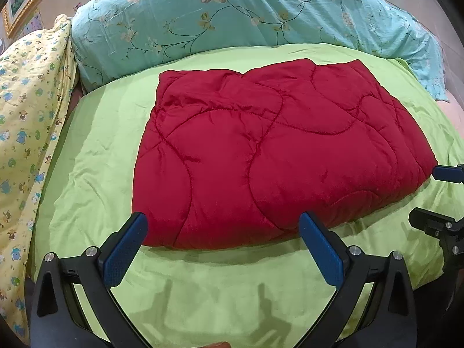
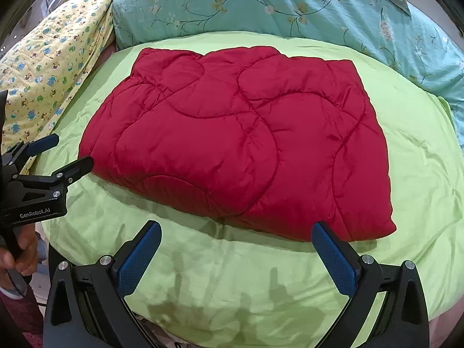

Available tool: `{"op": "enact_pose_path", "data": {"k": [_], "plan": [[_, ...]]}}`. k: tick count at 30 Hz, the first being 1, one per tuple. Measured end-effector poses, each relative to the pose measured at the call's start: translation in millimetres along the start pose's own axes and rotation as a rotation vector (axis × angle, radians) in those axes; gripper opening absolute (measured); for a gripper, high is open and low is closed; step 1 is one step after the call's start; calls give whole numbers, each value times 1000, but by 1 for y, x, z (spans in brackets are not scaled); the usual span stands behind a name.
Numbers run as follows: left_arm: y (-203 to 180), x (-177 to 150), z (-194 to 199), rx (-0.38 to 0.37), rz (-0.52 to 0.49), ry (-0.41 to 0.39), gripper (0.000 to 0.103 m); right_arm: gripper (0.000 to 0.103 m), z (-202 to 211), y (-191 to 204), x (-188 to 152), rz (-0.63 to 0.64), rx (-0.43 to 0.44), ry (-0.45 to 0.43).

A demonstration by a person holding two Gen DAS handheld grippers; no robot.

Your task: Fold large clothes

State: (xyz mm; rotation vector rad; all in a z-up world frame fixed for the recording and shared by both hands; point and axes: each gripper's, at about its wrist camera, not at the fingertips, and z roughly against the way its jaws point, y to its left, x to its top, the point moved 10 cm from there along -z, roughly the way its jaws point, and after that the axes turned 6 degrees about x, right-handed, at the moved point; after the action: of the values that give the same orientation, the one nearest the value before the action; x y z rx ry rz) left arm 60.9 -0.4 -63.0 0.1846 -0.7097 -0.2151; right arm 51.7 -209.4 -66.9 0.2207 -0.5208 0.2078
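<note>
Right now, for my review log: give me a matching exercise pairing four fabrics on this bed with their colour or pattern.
Things:
1. quilted blanket
2. sheet
3. floral pillow
4. side quilt

Looks:
A. yellow with small cartoon animals
B. plain lime green
C. solid red, curved stitching
D. teal with flowers and vines

Pairs: 1-C, 2-B, 3-D, 4-A

You have bright, even indoor light from above in both views. Soft gripper shadows fall on the green sheet (image 1: 87,159) near its front edge. A mild sheen shows on the red quilt (image 1: 275,145). Focus is sharp centrally; fisheye bending and dark vignetting mark your frame corners.
</note>
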Motion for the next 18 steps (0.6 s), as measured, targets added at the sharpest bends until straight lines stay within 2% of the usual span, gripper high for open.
{"op": "enact_pose_path", "data": {"k": [18], "plan": [[-5,10,-7,-7,-6,-3,103,103,1,-3,16,7,7,-22]]}}
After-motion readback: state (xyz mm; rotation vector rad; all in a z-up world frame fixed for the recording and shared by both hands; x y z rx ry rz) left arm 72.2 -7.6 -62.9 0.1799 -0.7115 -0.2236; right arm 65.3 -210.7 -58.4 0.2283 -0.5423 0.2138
